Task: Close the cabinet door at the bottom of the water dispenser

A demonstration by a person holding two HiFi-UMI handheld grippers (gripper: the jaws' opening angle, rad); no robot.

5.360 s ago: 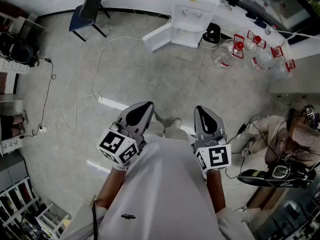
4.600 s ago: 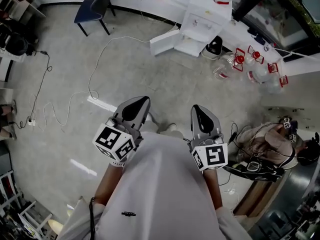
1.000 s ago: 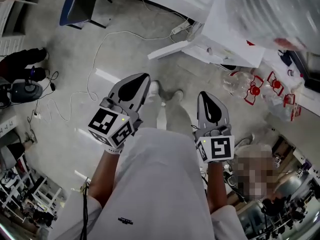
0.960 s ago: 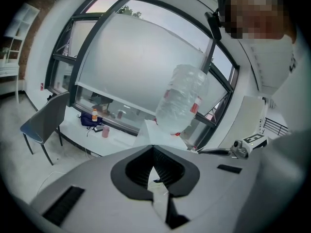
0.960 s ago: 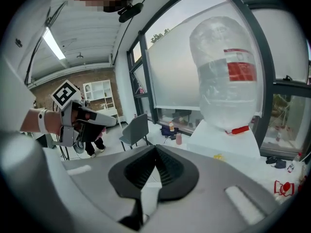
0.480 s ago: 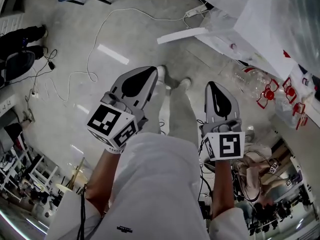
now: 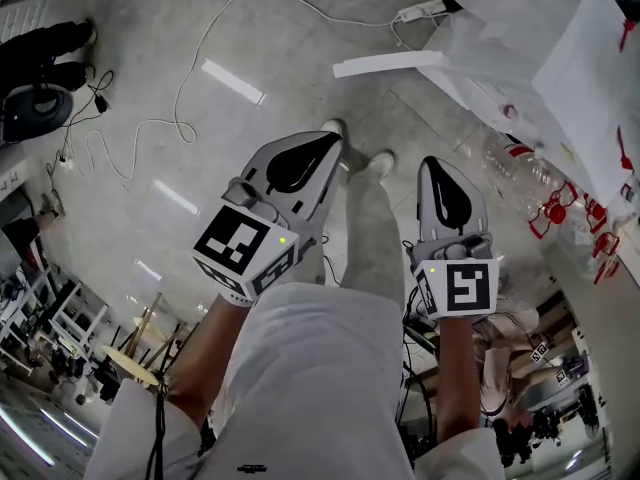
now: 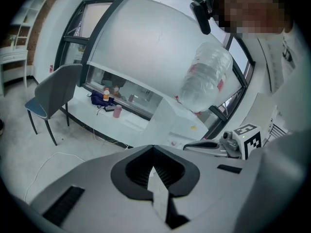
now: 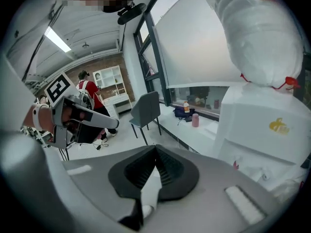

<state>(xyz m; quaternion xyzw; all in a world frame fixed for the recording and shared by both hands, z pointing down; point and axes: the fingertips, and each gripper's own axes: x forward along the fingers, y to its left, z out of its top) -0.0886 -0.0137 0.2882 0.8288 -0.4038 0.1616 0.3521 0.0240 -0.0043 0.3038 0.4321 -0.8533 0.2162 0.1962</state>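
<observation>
I held both tongs low in front of me. My left gripper (image 7: 322,142) and my right gripper (image 7: 438,165) each had their jaws pressed together on nothing, which each gripper's own view showed plainly. Just past their tips my shoes (image 7: 381,161) stood on the floor. Only the head view showed the cabinet door (image 7: 390,64), swung open from the foot of the water dispenser (image 9: 265,125) and well apart from both tongs. The gripper views gave what the head view cut off: the big bottle (image 9: 257,30) seated on top of the dispenser, and farther off a chair (image 8: 52,93).
</observation>
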